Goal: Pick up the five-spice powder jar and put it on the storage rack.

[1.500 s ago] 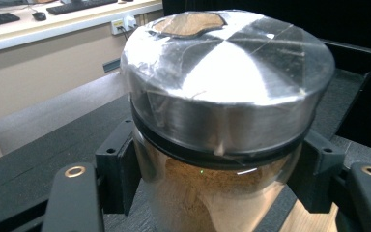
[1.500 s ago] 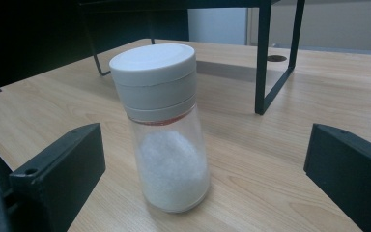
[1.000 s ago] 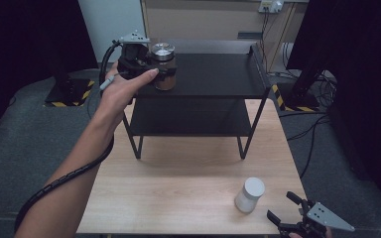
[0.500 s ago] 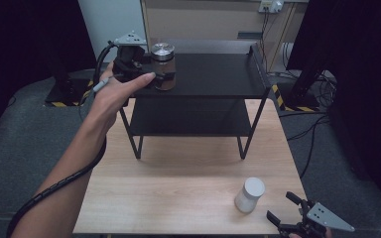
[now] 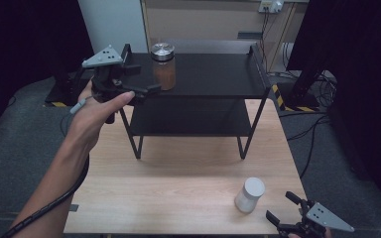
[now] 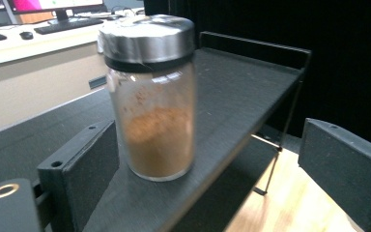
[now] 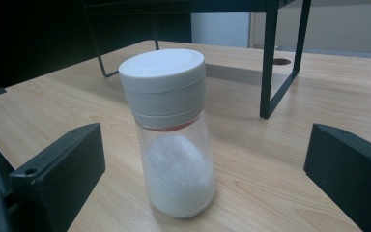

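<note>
Since the earlier frame, the left gripper (image 5: 146, 89) has been drawn leftward off the jar (image 5: 163, 66), jaws just opened, empty. Backing carelessly, the jar could be clipped off the shelf (image 5: 213, 74).

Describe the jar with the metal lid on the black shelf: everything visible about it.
The jar is clear glass with a shiny, slightly domed metal lid above a dark band at the neck. Brown powder fills roughly its lower half, with dust clinging to the glass above. It stands upright near the front left edge of the shelf's top tier. The left gripper has just been opening; its jaws flank the jar without pressing on it.
</note>
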